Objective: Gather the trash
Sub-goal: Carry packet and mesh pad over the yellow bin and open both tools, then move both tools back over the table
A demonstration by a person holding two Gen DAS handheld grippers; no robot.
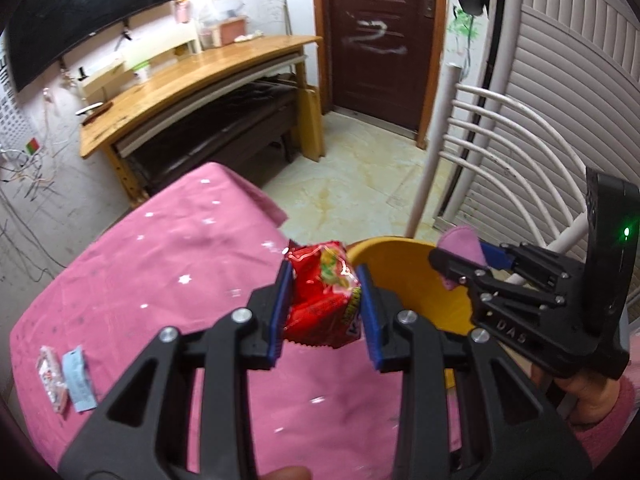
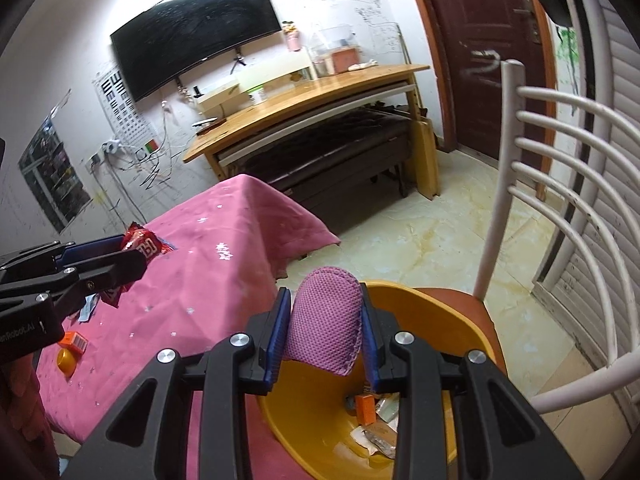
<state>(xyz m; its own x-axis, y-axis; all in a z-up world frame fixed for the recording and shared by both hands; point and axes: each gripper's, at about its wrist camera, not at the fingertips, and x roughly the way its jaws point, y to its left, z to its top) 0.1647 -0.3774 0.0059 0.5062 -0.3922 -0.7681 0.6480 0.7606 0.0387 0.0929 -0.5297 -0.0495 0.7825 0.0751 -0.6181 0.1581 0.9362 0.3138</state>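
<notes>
My left gripper (image 1: 325,312) is shut on a red snack wrapper (image 1: 324,300) and holds it above the pink tablecloth (image 1: 160,264), just left of the yellow basin (image 1: 420,280). My right gripper (image 2: 325,332) is shut on a purple mesh pouch (image 2: 326,320) and holds it over the yellow basin (image 2: 432,312), which stands on a chair seat (image 2: 480,312). The basin holds several scraps, among them a small orange box (image 2: 365,403). The right gripper also shows in the left wrist view (image 1: 456,264), and the left gripper in the right wrist view (image 2: 132,258).
Two small wrappers (image 1: 66,380) lie at the table's left edge. An orange box (image 2: 74,342) and a yellow cap (image 2: 67,361) lie on the cloth. A white chair back (image 2: 560,200) rises to the right. A wooden desk (image 1: 192,76) and a brown door (image 1: 380,36) stand beyond.
</notes>
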